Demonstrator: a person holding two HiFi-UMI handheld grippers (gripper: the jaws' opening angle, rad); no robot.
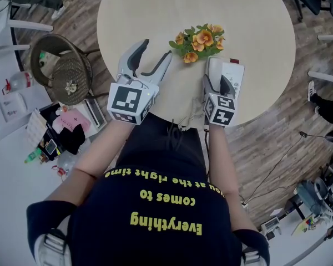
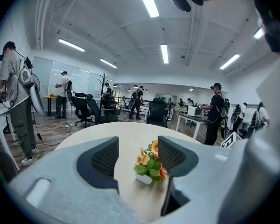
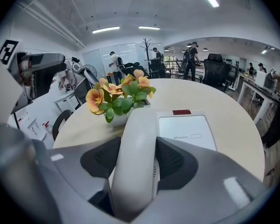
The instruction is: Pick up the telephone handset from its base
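The white telephone handset (image 3: 137,143) lies along the left side of the white telephone base (image 3: 186,132) at the near right of the round table (image 1: 155,15). My right gripper (image 3: 137,160) reaches down over it with one dark pad against each side of the handset. In the head view the handset (image 1: 213,70) pokes out beyond the right gripper (image 1: 217,83), beside the base (image 1: 235,73). My left gripper (image 1: 151,57) hovers over the table to the left, open and holding nothing; a small pot of orange flowers (image 2: 149,164) shows between its fingers.
The pot of orange flowers (image 1: 198,40) stands just left of the phone's far end. A coiled cord (image 1: 191,115) hangs off the table's near edge. A wicker seat (image 1: 64,68) and clutter sit on the floor at left. People stand at desks farther off.
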